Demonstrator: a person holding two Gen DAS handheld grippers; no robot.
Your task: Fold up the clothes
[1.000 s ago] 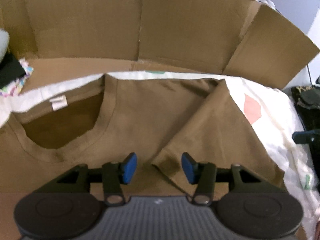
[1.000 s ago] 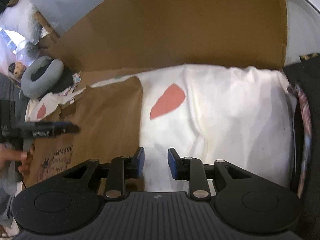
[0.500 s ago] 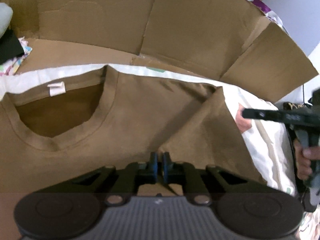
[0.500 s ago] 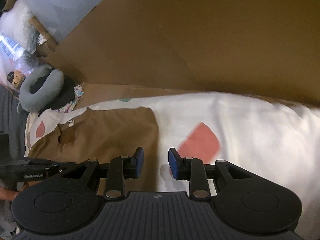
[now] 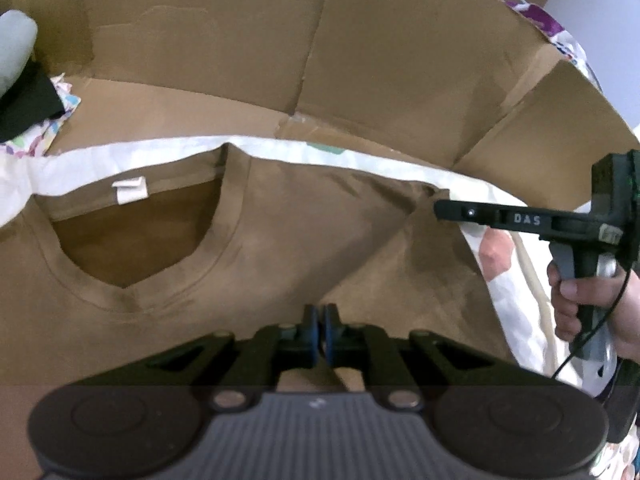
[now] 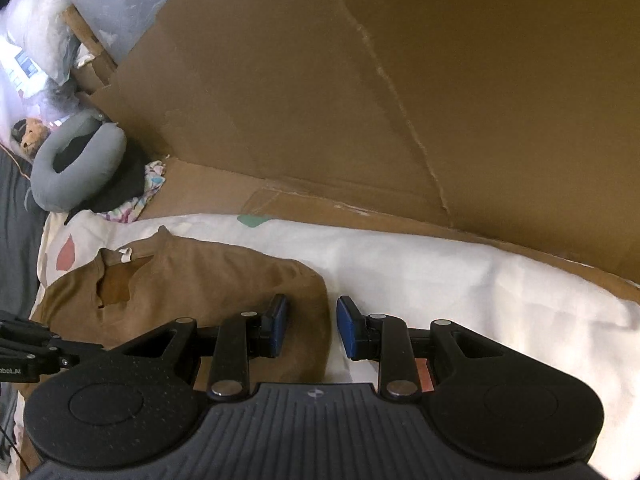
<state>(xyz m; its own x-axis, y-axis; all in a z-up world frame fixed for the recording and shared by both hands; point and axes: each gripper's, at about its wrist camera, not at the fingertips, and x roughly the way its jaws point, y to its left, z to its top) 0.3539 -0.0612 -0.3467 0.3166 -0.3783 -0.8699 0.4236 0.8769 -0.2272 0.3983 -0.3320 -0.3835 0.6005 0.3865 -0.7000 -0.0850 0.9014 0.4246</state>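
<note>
A brown T-shirt lies flat on a white sheet, its neck opening and white label at the left of the left wrist view. The sleeve is folded in over the chest. My left gripper is shut on the brown cloth at the tip of that fold. In the right wrist view my right gripper is open and low over the shirt, with the shirt's shoulder edge lying between its blue pads. A hand holds the right gripper, seen side-on at the shirt's far right corner.
Tall cardboard walls close off the back and right. The white sheet with coloured patches spreads to the right of the shirt. A grey neck pillow and dark clothes sit at the far left.
My left gripper went from open to shut on the sleeve fold and has held since. My right gripper swung in from the bare sheet to the shirt's shoulder edge, still open.
</note>
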